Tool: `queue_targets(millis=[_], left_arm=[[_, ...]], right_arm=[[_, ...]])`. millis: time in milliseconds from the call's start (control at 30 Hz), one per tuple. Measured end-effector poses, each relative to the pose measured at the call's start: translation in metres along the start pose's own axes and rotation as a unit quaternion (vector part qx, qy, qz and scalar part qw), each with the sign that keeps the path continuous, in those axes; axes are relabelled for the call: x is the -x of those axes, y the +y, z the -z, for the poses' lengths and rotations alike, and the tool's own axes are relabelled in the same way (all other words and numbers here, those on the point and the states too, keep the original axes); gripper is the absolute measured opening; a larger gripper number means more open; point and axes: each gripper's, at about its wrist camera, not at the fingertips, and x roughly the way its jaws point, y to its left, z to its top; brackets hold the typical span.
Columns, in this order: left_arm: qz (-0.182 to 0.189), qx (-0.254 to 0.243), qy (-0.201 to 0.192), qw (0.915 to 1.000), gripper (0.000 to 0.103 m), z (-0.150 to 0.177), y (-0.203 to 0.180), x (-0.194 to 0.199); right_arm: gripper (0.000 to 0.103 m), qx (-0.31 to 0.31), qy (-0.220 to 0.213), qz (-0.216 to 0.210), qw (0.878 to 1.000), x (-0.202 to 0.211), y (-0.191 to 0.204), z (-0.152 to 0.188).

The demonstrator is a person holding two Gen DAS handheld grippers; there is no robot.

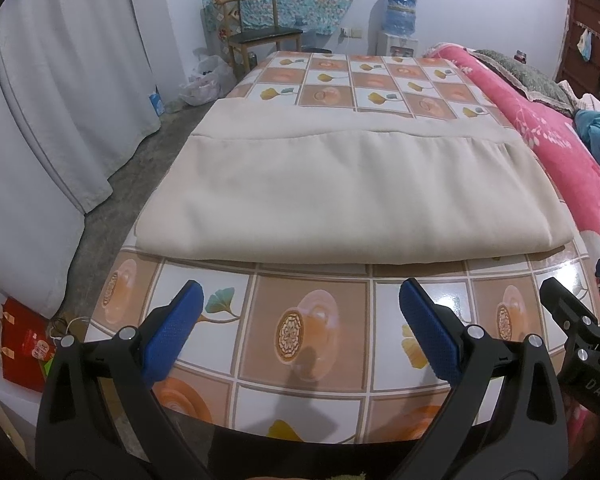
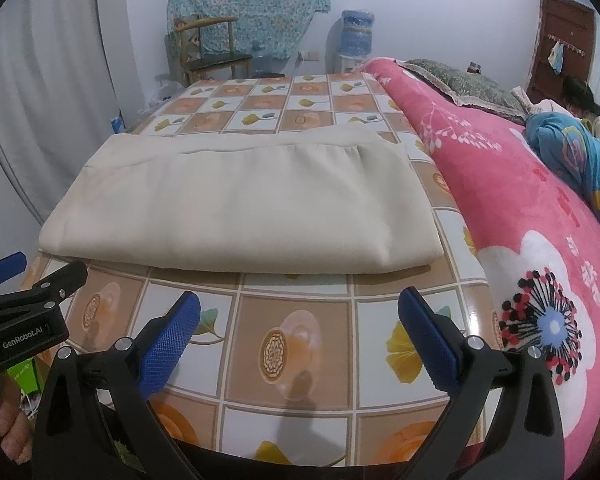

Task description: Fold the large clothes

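A beige garment [image 1: 332, 196], already folded into a broad rectangle, lies flat on the tiled-pattern surface [image 1: 308, 320], its near fold well short of the front edge. The left tongs [image 1: 298, 316] and the right tongs [image 2: 300, 326] both hang above bare surface just before that fold, spread wide and holding nothing. The likely risk is at the next pinch: the cloth is layered, so a shallow grab could lift only the top ply and drag the stack askew. Its right corner lies near the pink blanket [image 2: 520, 200], where a sideways pull could snag it.
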Motion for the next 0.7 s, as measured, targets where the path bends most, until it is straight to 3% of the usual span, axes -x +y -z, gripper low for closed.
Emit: queue_targets(millis=[333,700], left_arm=[[0.007,-0.002,-0.001,1.0000,0.095,0.002,-0.003,-0.004],[0.010,0.004,-0.002,0.9999,0.095,0.002,0.002,0.001]], right_arm=[[0.096,-0.013,0.017,0.011,1.000,-0.002,-0.007,0.010],[0.096,-0.005,-0.002,0.007,1.000,0.008,0.000,0.001]])
